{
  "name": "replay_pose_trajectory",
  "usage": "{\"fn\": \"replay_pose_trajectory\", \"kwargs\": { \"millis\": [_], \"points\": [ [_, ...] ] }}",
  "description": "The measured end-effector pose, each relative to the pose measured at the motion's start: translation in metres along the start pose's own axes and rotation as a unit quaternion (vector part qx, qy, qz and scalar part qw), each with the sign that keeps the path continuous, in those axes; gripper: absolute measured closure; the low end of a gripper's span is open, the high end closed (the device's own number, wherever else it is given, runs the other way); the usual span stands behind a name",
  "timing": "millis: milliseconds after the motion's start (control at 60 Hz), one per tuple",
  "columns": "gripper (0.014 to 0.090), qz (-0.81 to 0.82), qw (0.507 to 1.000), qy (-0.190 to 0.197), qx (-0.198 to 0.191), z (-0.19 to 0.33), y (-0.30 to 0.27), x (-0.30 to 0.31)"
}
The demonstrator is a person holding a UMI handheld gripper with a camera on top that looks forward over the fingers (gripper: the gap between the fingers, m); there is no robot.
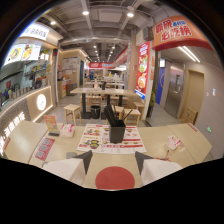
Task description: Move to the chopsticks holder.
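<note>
A black chopsticks holder stands upright on the wooden table, on a printed menu sheet. Dark chopsticks stick up out of it and fan outward. My gripper is open, its two fingers spread wide just above the table. The holder stands beyond the fingers, roughly in line with the gap between them. A red circle on the table lies between the fingers, close to me. Nothing is held.
A small stand-up card and a white packet sit left of the holder. Leaflets lie at the left and right of the table. Beyond the table are stools, more tables and a corridor.
</note>
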Motion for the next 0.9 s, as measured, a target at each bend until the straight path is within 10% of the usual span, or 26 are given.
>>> {"fn": "replay_pose_trajectory", "kwargs": {
  "millis": [900],
  "points": [
    [0.0198, -0.005, 1.000, -0.018, 0.000, 0.266, -0.081, -0.007]
  ]
}}
